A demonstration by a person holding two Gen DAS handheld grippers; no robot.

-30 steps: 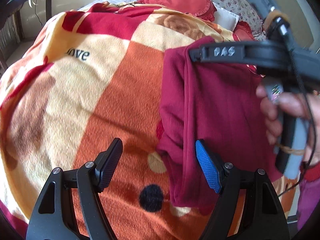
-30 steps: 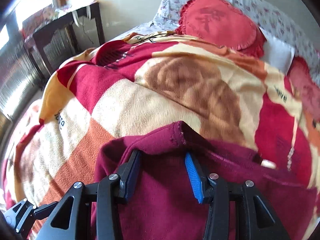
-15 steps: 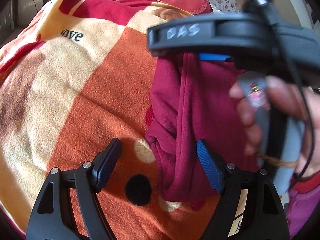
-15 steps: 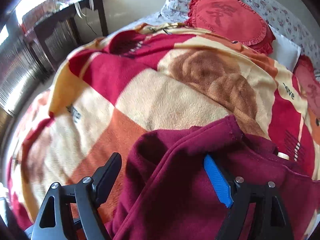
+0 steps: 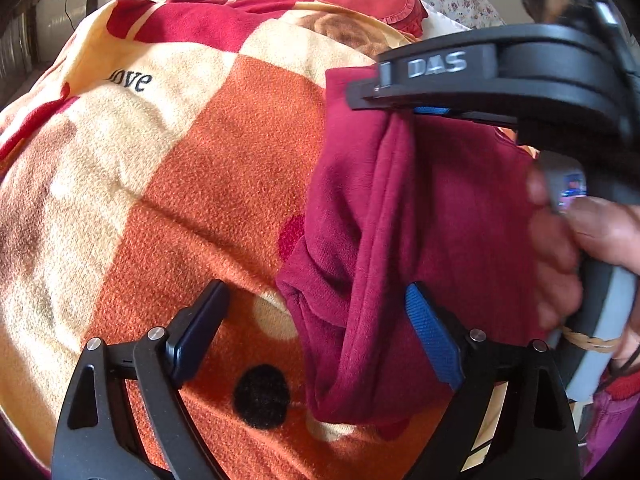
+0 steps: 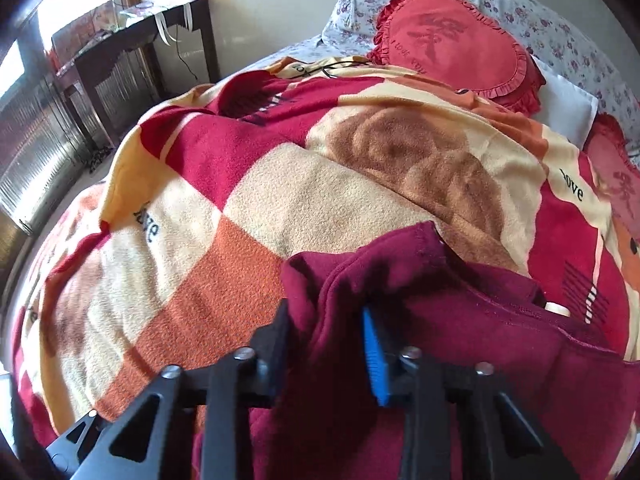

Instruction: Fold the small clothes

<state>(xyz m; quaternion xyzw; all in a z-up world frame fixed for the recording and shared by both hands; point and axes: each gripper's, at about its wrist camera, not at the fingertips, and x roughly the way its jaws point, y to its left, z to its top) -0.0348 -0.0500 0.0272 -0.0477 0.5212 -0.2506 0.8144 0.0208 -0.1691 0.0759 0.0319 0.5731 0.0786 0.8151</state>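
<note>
We hold a claw in each hand over a bed spread with a fleece blanket [image 5: 192,184] in orange, cream and red blocks. The dark red garment [image 5: 360,240] lies bunched on the blanket, toward the right side of the left camera's view, with one edge lifted off the bed.

Our right claw [image 6: 326,344] is closed narrow on that lifted fold; in its own camera the cloth fills the gap between the black finger and the blue pad and spills down over both fingers. From the left camera we see the same claw from the side, high on the right, with the fabric hanging from it, and the right hand [image 5: 568,264] wrapped around its handle, blurred and close to the lens.

Our left claw [image 5: 316,340] stands wide and holds nothing. The lower, rumpled end of the garment sits between its fingers, close to the blue pad on the right, while the left finger is over bare blanket near a black spot [image 5: 262,396] in the pattern.

The hanging cloth and the right claw's body block much of the bed's far right from the left camera. Further up the bed we see a red heart-shaped cushion [image 6: 452,44] against a flowered pillow [image 6: 560,36], with a white pillow corner just beside the cushion. A dark bench [image 6: 132,44] stands beside the bed by the wall, with loose items on top that are too small to make out.
</note>
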